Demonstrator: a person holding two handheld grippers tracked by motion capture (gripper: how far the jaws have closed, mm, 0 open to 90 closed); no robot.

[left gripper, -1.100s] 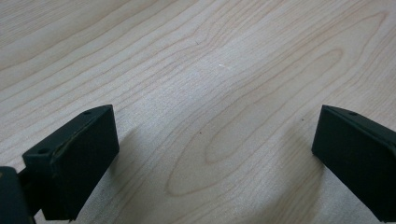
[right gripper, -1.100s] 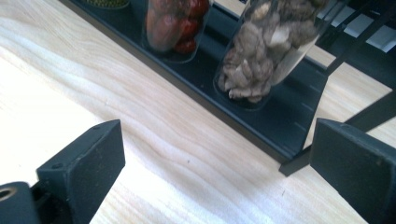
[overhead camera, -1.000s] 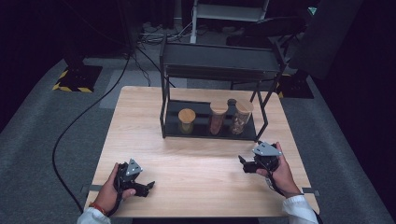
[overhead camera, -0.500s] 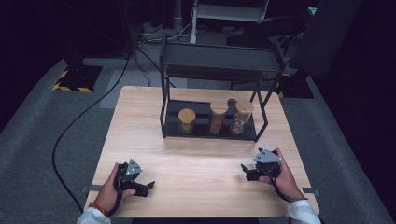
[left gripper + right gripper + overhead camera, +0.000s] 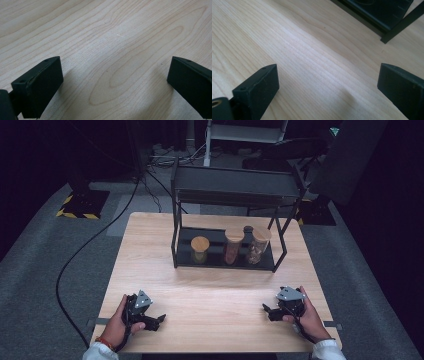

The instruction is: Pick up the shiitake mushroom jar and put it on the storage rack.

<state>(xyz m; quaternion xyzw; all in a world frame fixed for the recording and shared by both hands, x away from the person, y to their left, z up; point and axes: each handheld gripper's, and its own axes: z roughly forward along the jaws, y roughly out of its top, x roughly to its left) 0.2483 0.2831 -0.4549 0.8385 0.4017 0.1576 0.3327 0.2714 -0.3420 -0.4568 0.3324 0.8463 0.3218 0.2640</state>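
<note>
A rack point(image 5: 230, 190) stands on the far half of the table point(image 5: 210, 285), and on its lower shelf three jars sit in a row: left jar point(image 5: 200, 249), middle jar point(image 5: 233, 245), right jar point(image 5: 259, 244). Near the table's front edge, the left gripper point(image 5: 150, 322) rests at the left and the right gripper point(image 5: 272, 311) at the right, well apart.

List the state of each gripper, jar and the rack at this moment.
Left gripper: open, nothing between the jaws, low over the table.
Right gripper: open, nothing between the jaws, low over the table.
Short jar: upright, lid on, on the rack's bottom shelf.
Middle jar: upright, lid on, same shelf.
Right jar: upright, lid on, same shelf.
Rack: standing upright, top shelf looks bare.
</note>
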